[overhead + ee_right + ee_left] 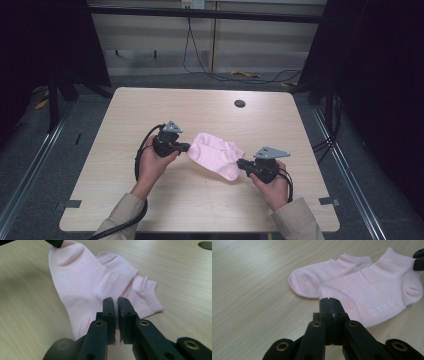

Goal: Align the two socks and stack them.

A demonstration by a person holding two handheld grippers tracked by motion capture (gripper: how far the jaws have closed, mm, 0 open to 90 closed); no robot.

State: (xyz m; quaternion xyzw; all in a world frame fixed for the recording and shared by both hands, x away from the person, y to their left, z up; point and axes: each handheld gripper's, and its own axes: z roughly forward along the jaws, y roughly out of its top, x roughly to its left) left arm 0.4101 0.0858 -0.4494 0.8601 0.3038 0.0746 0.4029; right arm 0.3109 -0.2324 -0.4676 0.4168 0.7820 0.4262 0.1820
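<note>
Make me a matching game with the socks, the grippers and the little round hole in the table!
Things:
1. socks
2. left gripper
3. right gripper
4. round hole

Matches:
A. jaws shut, at the socks' toe end
B. dark, far side of the table
C. pink, lying overlapped
D. jaws nearly shut, at the socks' cuff end

Pairs: 1-C, 2-A, 3-D, 4-B

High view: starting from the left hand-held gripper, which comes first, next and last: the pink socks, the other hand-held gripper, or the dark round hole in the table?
From the left hand-held gripper:
1. Pink socks, right beside its tips.
2. Right hand-held gripper, across the socks.
3. Round hole, toward the table's far edge.
</note>
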